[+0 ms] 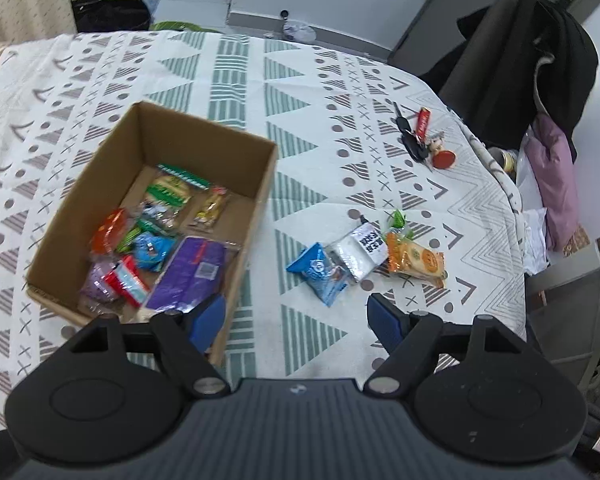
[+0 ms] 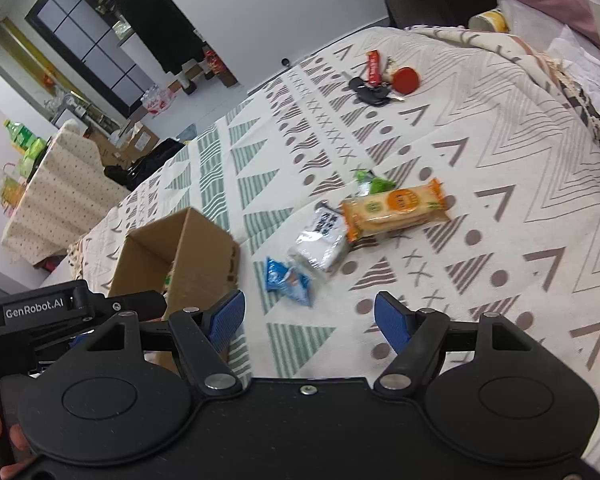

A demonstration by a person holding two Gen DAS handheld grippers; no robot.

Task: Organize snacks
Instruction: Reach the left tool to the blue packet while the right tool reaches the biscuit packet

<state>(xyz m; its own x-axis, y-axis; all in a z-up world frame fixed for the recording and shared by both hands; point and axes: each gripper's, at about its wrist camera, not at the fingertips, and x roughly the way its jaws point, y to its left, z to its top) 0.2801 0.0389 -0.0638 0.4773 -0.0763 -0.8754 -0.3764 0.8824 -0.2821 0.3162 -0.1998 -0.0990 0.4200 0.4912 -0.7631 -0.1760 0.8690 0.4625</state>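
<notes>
An open cardboard box [image 1: 256, 184] [image 2: 204, 248] on the patterned tablecloth holds several snack packets, among them a purple pack [image 1: 192, 272] and a green pack [image 1: 170, 190]. To its right on the cloth lie a blue packet [image 1: 320, 272] [image 2: 288, 278], a white packet [image 1: 360, 250] [image 2: 322, 240], an orange cracker pack [image 1: 416, 260] [image 2: 396, 208] and a small green candy [image 1: 398, 220] [image 2: 374, 184]. My left gripper [image 1: 296, 318] stands open and empty beside the box's near right corner. My right gripper [image 2: 310, 318] is open and empty, just short of the blue packet.
A bunch of keys with a red tag and a red round charm [image 1: 420, 140] [image 2: 380, 80] lies farther back on the cloth. A chair draped with dark clothing [image 1: 548, 60] stands past the table's right edge. The other gripper's black body [image 2: 40, 316] and a hand show at the right wrist view's lower left.
</notes>
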